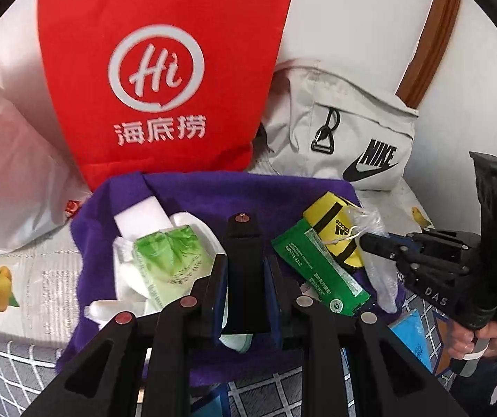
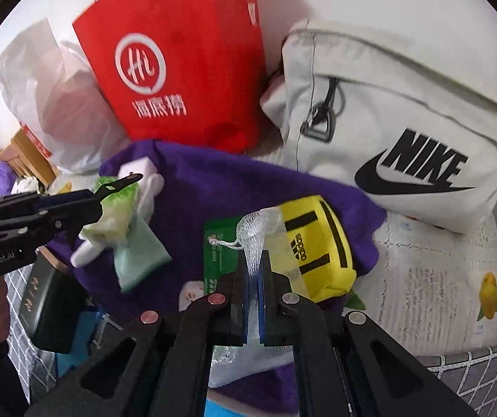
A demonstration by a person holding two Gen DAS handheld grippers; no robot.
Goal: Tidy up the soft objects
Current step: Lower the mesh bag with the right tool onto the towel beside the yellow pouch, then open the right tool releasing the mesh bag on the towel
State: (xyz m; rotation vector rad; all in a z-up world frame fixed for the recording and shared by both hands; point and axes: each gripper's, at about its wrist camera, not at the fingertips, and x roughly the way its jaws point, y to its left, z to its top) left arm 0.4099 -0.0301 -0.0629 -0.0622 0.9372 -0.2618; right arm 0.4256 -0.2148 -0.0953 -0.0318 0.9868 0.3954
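Observation:
A purple cloth point(image 1: 186, 194) point(image 2: 213, 180) lies spread on the bed with small items on it. Among them are a yellow Adidas pouch point(image 1: 332, 219) point(image 2: 318, 243), a dark green sachet point(image 1: 318, 271) point(image 2: 217, 253) and a light green wipes packet point(image 1: 168, 260) point(image 2: 116, 215) among white pieces. My left gripper point(image 1: 245, 260) point(image 2: 99, 198) hangs over the cloth's left part, shut on a flat black bracket point(image 1: 245, 243) with a screw at its tip. My right gripper point(image 2: 253, 260) point(image 1: 370, 241) is shut on a clear mesh net bag point(image 2: 255, 239) with a white drawstring, beside the yellow pouch.
A red paper bag point(image 1: 165, 69) point(image 2: 179, 55), a white Nike bag point(image 1: 352, 132) point(image 2: 405, 121) and a white plastic bag point(image 1: 5, 160) stand behind the cloth against the wall. A black box point(image 2: 54, 312) sits at the left. A hand point(image 1: 474, 340) holds the right gripper's handle.

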